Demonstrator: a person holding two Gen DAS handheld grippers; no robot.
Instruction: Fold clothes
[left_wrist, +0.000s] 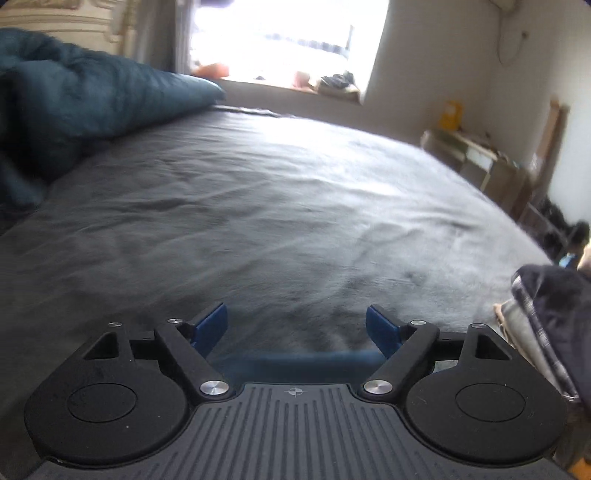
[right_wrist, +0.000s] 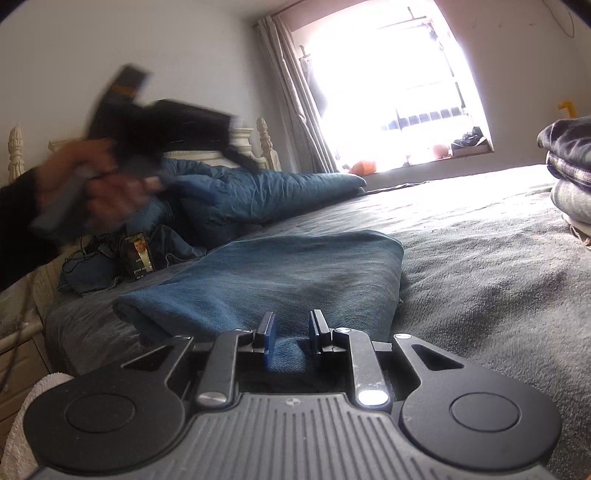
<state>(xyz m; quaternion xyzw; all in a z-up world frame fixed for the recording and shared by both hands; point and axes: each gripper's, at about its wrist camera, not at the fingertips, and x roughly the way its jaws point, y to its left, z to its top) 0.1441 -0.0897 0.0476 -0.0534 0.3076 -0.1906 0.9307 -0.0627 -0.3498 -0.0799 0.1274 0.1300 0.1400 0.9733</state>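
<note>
Left wrist view
Left tool (left_wrist: 295, 328): its two blue pads stand wide apart with nothing between them. It hangs over the bed and holds nothing.
Bed (left_wrist: 258, 206): a big grey cover with small wrinkles fills most of this view.
Blanket (left_wrist: 66, 107): dark teal and fluffy, bunched up on the far left part of the bed.
Pile (left_wrist: 546, 317): folded clothes on the right edge of the bed, dark on top, checked and pale cloth under it.
Window (left_wrist: 288, 40): very bright, past the far end of the bed.
Shelf (left_wrist: 476, 162): brown, beside the bed on the right, blurry.

Right wrist view
Right tool (right_wrist: 292, 341): its blue pads are close together, low at the near end of the bed. A fold of the jeans sits between them. I cannot tell if the pads press on it.
Jeans (right_wrist: 288, 269): blue, folded, lying flat on the bed, running from the right tool toward the far side.
Left tool: up in the air over the left side of the bed, very blurry.
Hand (right_wrist: 92, 184): wraps around the left tool's handle, with a dark sleeve behind it.
Blanket: teal, heaped at the head of the bed, past the jeans.
Pile: at the right edge of the bed, well apart from the jeans.
Headboard (right_wrist: 258, 144): pale posts behind the blanket.
</note>
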